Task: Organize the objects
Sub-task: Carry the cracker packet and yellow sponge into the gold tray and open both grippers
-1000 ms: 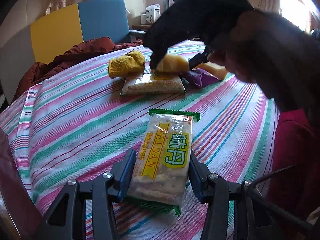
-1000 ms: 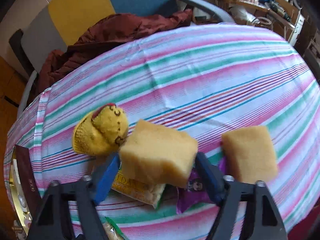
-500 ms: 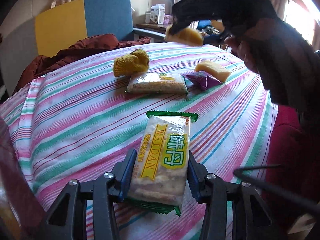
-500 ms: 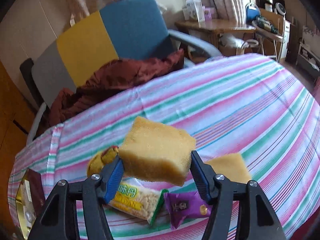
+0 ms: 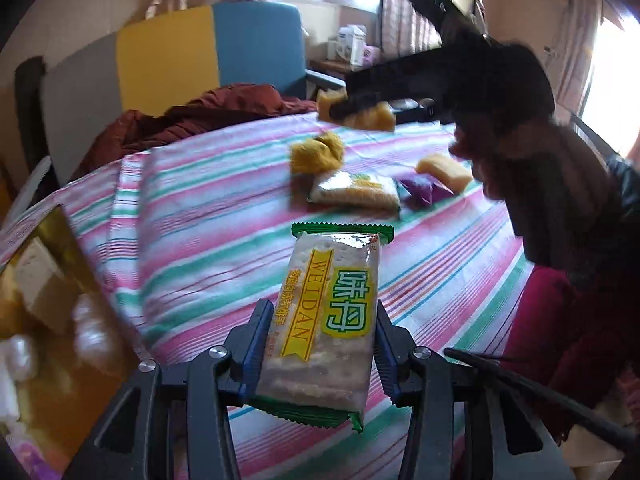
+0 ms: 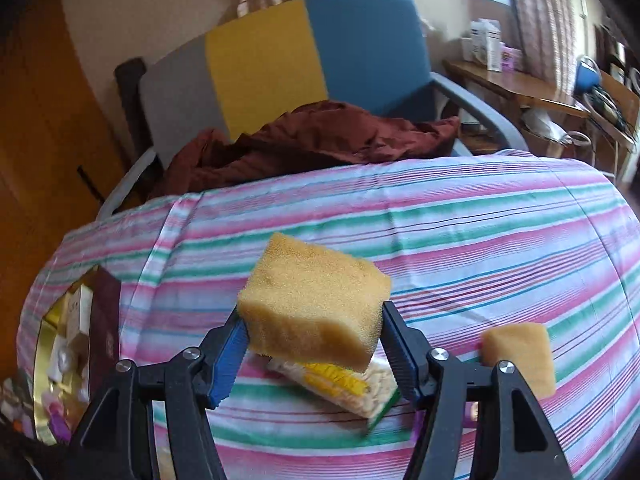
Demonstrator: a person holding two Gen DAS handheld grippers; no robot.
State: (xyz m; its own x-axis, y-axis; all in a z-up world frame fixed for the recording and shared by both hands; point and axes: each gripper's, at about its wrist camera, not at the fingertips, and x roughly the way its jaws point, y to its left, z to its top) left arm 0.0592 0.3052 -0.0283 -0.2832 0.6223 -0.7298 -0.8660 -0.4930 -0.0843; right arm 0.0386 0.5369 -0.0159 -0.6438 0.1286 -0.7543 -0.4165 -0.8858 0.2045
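Observation:
My left gripper (image 5: 320, 344) is shut on a clear cracker packet (image 5: 326, 320) with a green edge, held above the striped tablecloth (image 5: 208, 240). My right gripper (image 6: 316, 344) is shut on a yellow sponge (image 6: 312, 304) and holds it in the air; it also shows in the left wrist view (image 5: 356, 110), above the far side of the table. On the cloth lie a second cracker packet (image 5: 356, 192), a yellow knitted toy (image 5: 316, 154), a purple wrapper (image 5: 420, 190) and a second sponge (image 5: 444, 170).
A gold box (image 5: 48, 320) with small items sits at the table's left edge; it also shows in the right wrist view (image 6: 68, 344). A grey, yellow and blue armchair (image 6: 280, 60) with a dark red garment (image 6: 304, 136) stands behind the table.
My right gripper has lifted the sponge off the pile and carried it up and toward the left. My left gripper holds its packet and has swung left, bringing the gold box into view.

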